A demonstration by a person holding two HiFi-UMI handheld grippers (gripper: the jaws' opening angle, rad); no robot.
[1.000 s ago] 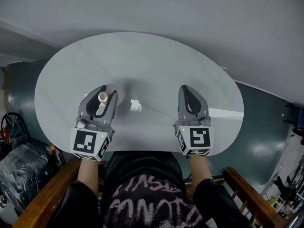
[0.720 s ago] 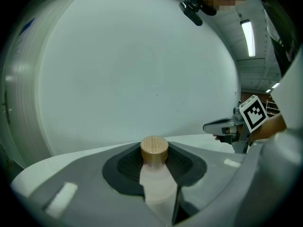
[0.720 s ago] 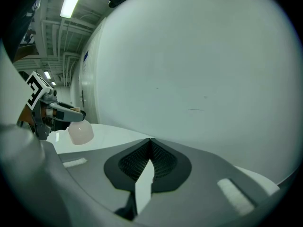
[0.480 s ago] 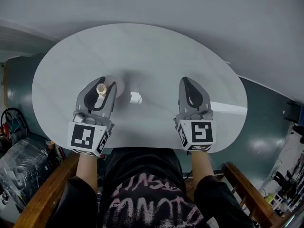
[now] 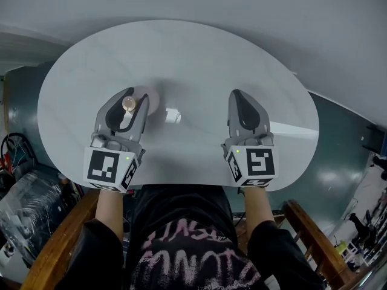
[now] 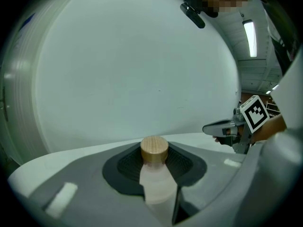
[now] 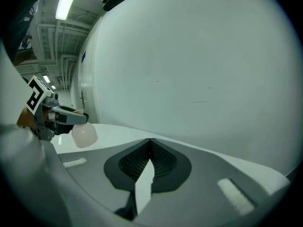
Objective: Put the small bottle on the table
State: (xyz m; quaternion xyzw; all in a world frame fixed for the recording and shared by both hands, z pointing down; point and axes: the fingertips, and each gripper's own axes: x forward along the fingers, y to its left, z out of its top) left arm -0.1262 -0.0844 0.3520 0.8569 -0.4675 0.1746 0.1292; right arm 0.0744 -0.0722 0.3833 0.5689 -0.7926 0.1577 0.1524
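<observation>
While L gripper (image 5: pixel 132 96) clamps the small bottle (image 6: pixel 156 181) over the table (image 5: pixel 187 53), R gripper (image 5: pixel 237 94) sits closed, empty.

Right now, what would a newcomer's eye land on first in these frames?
First comes the left tool, shut on a small frosted bottle with a wooden cap, over the left part of the white table. Next is the right tool beside it, shut and empty, over the table's right part.
</observation>
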